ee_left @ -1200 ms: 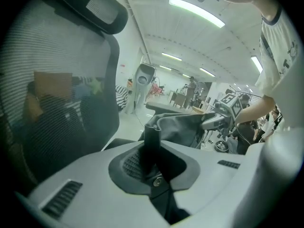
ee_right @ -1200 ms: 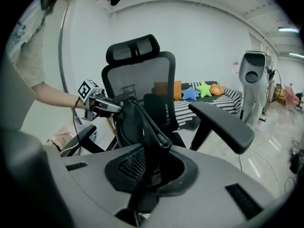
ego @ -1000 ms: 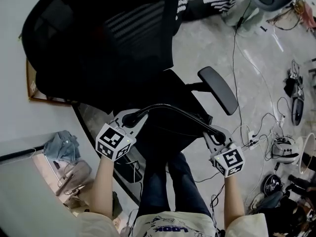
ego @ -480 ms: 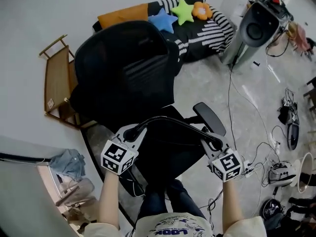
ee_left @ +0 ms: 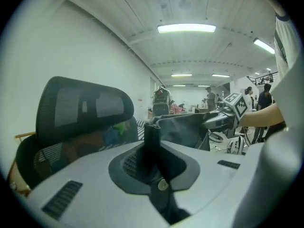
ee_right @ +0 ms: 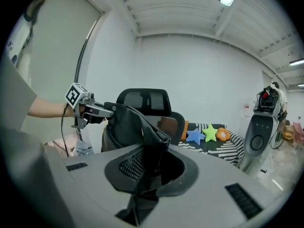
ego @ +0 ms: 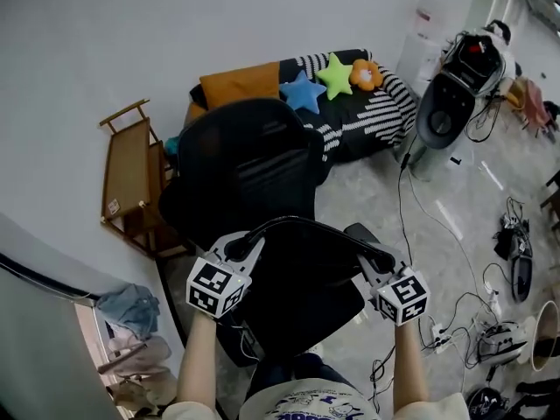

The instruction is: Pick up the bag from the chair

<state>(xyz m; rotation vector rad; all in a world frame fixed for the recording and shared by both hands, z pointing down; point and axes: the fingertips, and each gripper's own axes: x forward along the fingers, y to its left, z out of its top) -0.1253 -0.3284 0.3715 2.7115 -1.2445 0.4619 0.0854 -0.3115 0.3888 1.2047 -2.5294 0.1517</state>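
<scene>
The left gripper (ee_left: 152,151) has its fingers drawn narrow and pinched on the black strap (ee_left: 152,139) of the bag (ee_left: 183,127), which stands up between them in the left gripper view. The right gripper (ee_right: 152,158) is likewise nearly closed, its fingers clamped on the other end of the bag's top edge, the dark fabric folding down between them. From the head view the strap arches from one gripper to the other and the bag hangs slack below it, held in front of the chair (ego: 245,164) and covering most of the seat; whether its bottom is clear of the seat cannot be told. Only the head view shows both grippers at once and a wooden rack (ego: 127,173) by the wall beside the chair. The left gripper view looks across the bag to the right gripper and to people standing far down the room. The right gripper view looks the other way, past the left gripper, to the chair's headrest, star cushions (ee_right: 202,134) on a striped couch (ee_right: 228,148) and a tall grey machine (ee_right: 259,132).
</scene>
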